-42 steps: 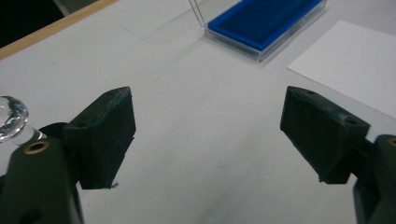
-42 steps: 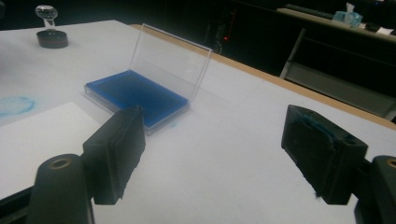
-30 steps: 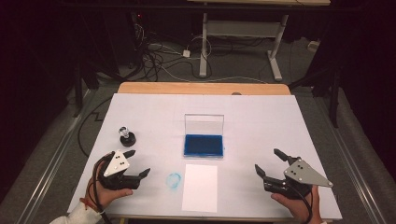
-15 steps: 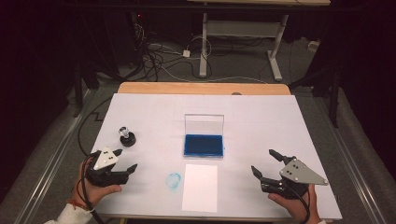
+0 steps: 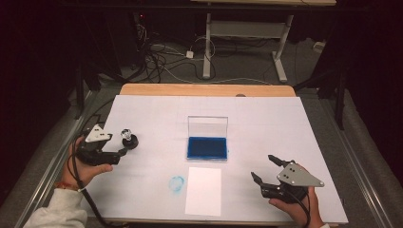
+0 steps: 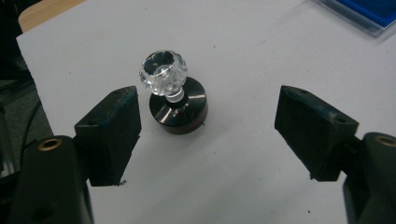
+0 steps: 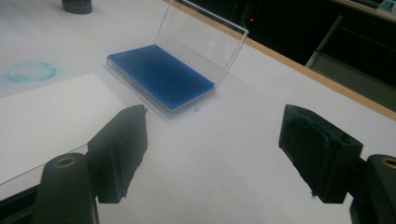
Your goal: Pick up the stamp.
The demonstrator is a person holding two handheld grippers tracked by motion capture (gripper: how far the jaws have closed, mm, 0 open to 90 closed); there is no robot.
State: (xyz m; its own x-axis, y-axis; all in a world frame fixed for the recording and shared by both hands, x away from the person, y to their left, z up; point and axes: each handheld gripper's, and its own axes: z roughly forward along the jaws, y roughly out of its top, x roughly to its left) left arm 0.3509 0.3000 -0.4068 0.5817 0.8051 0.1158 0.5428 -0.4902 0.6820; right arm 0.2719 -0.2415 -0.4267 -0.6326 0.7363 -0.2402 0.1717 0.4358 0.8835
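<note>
Left gripper (image 5: pixel 124 151) lines up on the stamp (image 6: pixel 173 95)

Jaws spread, having just widened, nothing between them; right gripper (image 5: pixel 264 169) waits unclenched near the ink pad (image 5: pixel 207 147), for inking presumably.

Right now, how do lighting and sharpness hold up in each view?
High view: table evenly lit, surroundings nearly black, image soft. Left gripper view: stamp sharp, glints on its clear knob, near jaws blurred. Right gripper view: ink pad fairly clear, lid reflective, jaws soft.

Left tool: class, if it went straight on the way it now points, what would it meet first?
Most likely the stamp with its clear knob: it stands just ahead of the open left tool, slightly off-centre towards one pad; depth is uncertain.
</note>
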